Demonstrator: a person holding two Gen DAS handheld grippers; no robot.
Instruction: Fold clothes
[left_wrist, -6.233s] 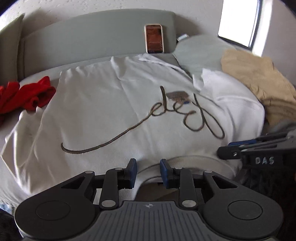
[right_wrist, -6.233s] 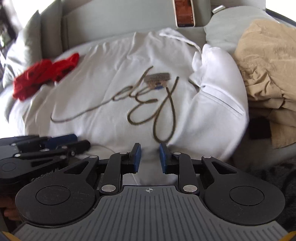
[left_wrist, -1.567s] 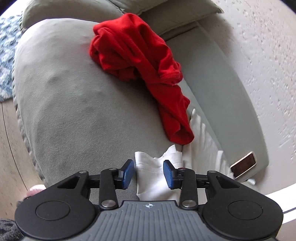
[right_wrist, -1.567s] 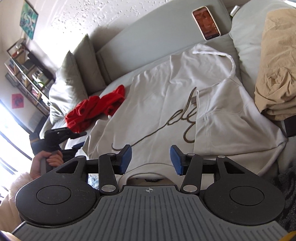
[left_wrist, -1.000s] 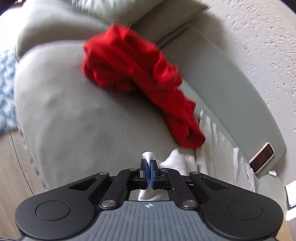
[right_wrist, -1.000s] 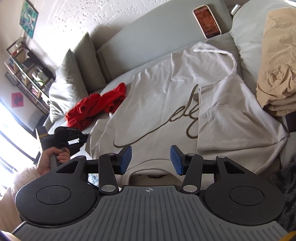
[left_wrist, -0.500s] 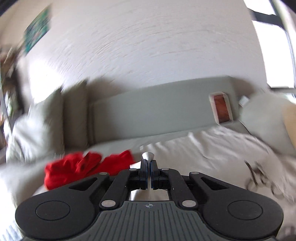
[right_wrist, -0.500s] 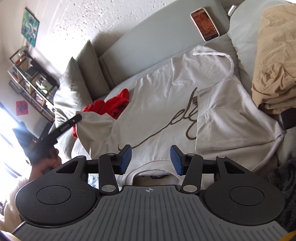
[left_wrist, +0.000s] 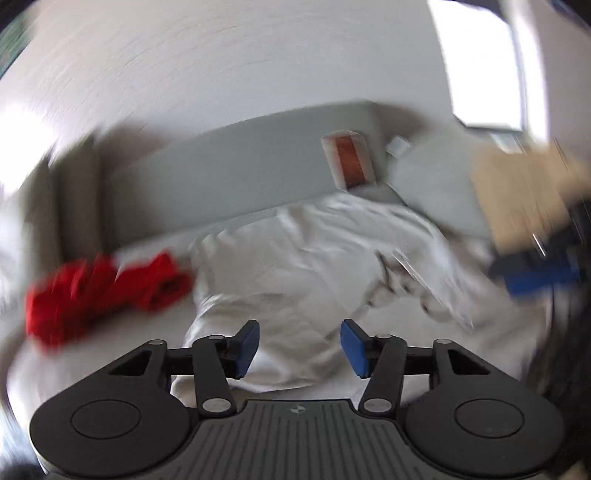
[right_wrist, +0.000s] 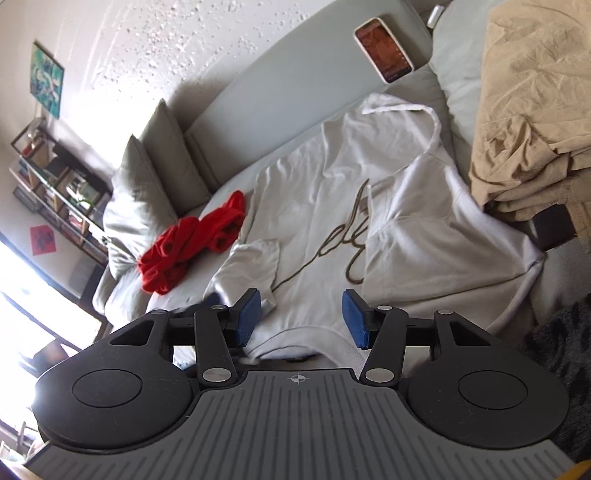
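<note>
A white sweatshirt (right_wrist: 325, 206) with brown script lies spread on the grey sofa (right_wrist: 280, 96). Its right sleeve is folded across the chest, and its left sleeve (right_wrist: 255, 262) lies folded inward on the body. My left gripper (left_wrist: 299, 347) hovers over the sweatshirt (left_wrist: 306, 266) near its lower left part; its jaws are opening with nothing pinched between the blue pads. My right gripper (right_wrist: 301, 319) hangs above the hem, its jaws opening slightly, with only cloth below them. The left wrist view is blurred.
A crumpled red garment (right_wrist: 192, 243) lies left of the sweatshirt, next to grey cushions (right_wrist: 147, 192). A tan pile of clothes (right_wrist: 528, 110) sits on the right. A phone (right_wrist: 384, 44) leans on the sofa back. Shelves (right_wrist: 55, 184) stand at the far left.
My left gripper, shut on the left sleeve, swung it from beside the red garment onto the sweatshirt's body, then opened and let it go. The right gripper hardly moved.
</note>
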